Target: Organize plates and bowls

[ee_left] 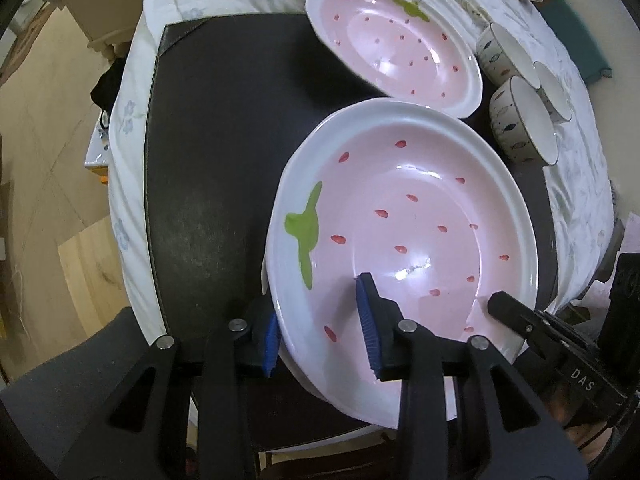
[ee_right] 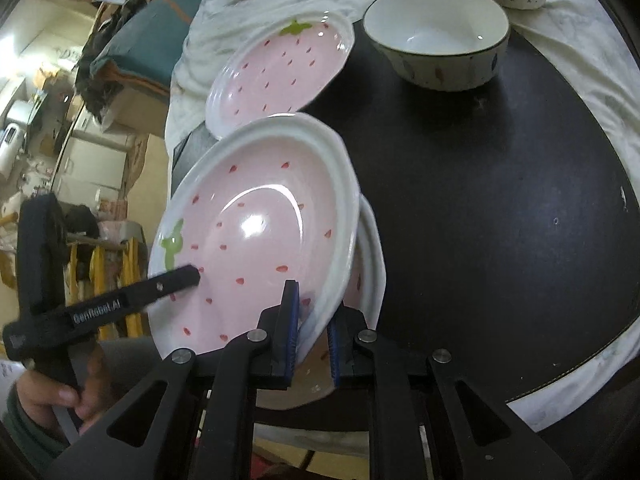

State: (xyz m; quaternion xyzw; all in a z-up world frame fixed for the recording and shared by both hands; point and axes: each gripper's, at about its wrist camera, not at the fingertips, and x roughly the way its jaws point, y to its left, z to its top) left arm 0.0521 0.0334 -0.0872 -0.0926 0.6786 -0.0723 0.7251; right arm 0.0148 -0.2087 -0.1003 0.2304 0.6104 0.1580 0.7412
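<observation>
Left gripper: from my seat the blue pads sit either side of the near rim of the big pink strawberry-pattern ceramic plate with a white rim, low centre of the left wrist view. One pad is inside the dish, the other outside. There's still a fair gap between them, so I can't tell if it's actually clamped.

Right gripper: bottom centre of the right wrist view, jaws pinched on the white rim of that same plate, so it's grasping it.

Held plate: tilted in the right view, with its right-hand edge toward the mat. It takes up the lower middle of both views, green leaf mark on its left side.

Plate underneath: a second pink-and-white plate peeks out from behind the held one, just right of it in the right wrist view. Can't tell if they're touching.

Third strawberry plate: top centre of the left view, lying half on the dark round leather-look mat, half on the white floral cloth.

Bowls: three white ceramic bowls with dark rims and little leaf prints, clustered at the right edge of the left view, close together. In the right view the nearest one sits upright on the mat at top centre, the other two behind it on the cloth.
</observation>
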